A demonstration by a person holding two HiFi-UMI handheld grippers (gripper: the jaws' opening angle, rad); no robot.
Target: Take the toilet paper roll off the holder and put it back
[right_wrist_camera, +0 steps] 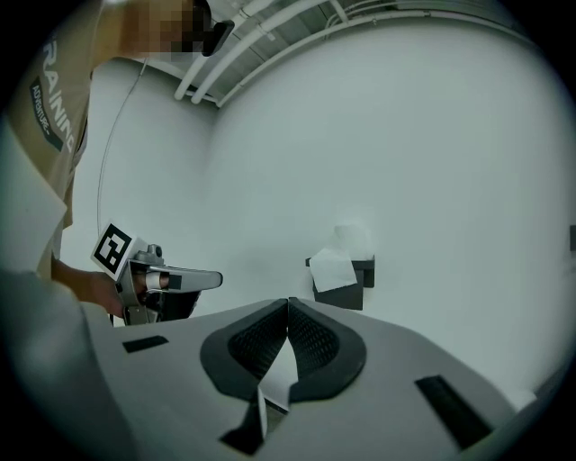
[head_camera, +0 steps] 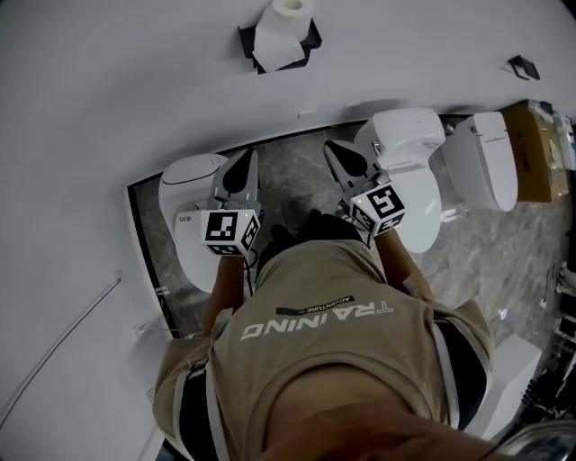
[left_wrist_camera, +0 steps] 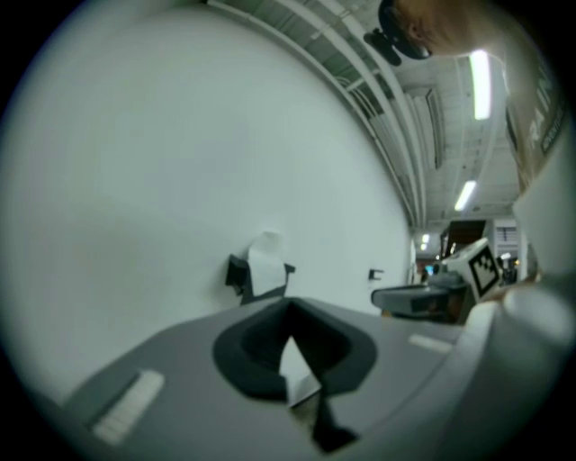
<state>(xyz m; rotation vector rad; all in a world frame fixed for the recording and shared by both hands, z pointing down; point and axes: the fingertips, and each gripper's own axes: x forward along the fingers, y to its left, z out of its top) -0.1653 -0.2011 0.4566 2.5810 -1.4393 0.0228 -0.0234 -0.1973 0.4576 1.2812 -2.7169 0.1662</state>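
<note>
A white toilet paper roll [head_camera: 286, 27] sits on a black wall holder [head_camera: 311, 38], with a sheet hanging down in front. Both grippers are held up side by side, well short of the wall, and point at it. My left gripper [head_camera: 243, 164] is shut with nothing in it; in its own view the roll [left_wrist_camera: 265, 261] stands just above the closed tips [left_wrist_camera: 290, 306]. My right gripper [head_camera: 337, 151] is also shut and empty, and from it the roll [right_wrist_camera: 334, 269] shows slightly right of the tips [right_wrist_camera: 288, 302]. Each gripper view catches the other gripper at its side.
Below the grippers a white toilet [head_camera: 184, 194] stands on the marble floor, with a second [head_camera: 409, 149] and a third [head_camera: 486, 162] to the right. A cardboard box [head_camera: 538, 149] is at far right. A small black fitting [head_camera: 522, 66] is on the wall.
</note>
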